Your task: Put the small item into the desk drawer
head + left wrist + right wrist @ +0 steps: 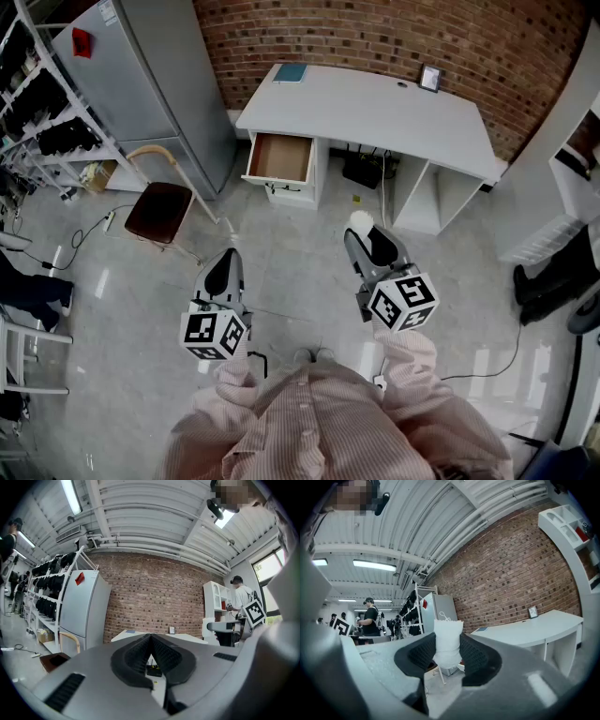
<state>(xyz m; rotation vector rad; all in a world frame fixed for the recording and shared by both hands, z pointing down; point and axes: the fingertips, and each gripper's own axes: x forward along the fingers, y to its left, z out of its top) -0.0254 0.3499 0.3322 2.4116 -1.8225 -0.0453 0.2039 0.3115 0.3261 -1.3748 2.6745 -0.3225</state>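
My right gripper [362, 228] is shut on a small white pouch [448, 641], which stands upright between its ribbed pads; the pouch shows as a white blob [361, 222] at the jaw tips in the head view. The white desk [375, 108] stands ahead against the brick wall. Its drawer [279, 157], at the desk's left end, is pulled out and shows a bare wooden bottom. My left gripper [225, 265] hangs lower left of the drawer, jaws shut with nothing between them [151, 637].
A brown chair [159, 208] stands left of the drawer, beside a grey fridge [155, 75]. Shelving [47, 103] lines the far left. Cables and a black box [362, 171] sit under the desk. A blue book [290, 72] and small frame [430, 78] lie on the desk. Another person's legs [553, 277] are at right.
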